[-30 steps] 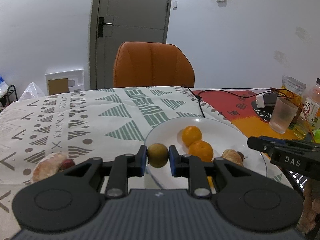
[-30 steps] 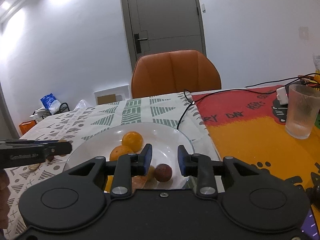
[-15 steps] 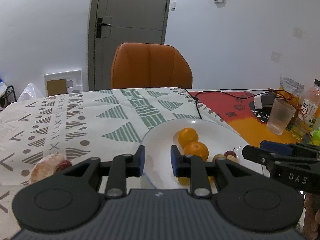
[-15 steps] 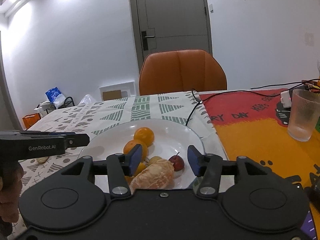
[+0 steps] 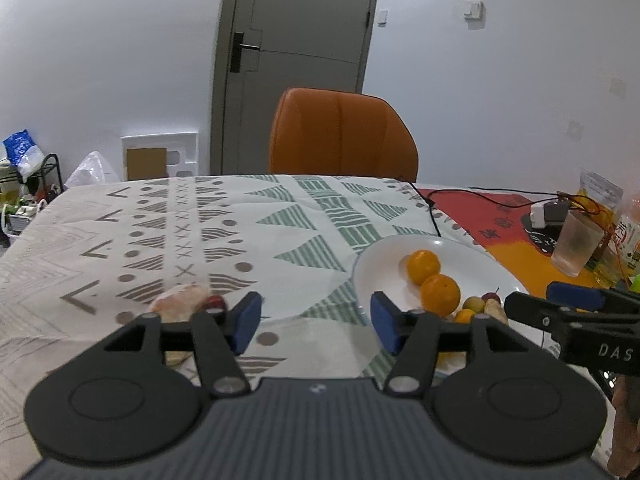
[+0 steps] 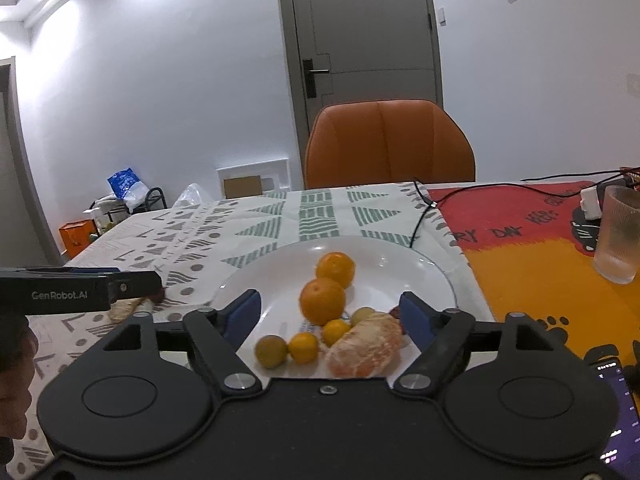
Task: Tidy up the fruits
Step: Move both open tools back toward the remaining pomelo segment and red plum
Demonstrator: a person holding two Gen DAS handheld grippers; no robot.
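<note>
While the peeled citrus (image 5: pixel 181 301) and a small red fruit (image 5: pixel 216 301) lie on the table (image 5: pixel 120 240) just beyond the left tool (image 5: pixel 316 324), its jaws stand wide apart and empty. Further right, the plate (image 6: pixel 424 272) holds oranges (image 6: pixel 322 301) and small fruits beneath the right tool (image 6: pixel 330 316), also spread and empty. Squeezing the soft peeled segment could crush it, and the round red fruit might roll away.

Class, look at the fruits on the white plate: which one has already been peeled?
The peeled orange, at the plate's near edge: pale, bare segments show, while the two oranges behind it keep smooth, bright rind.
</note>
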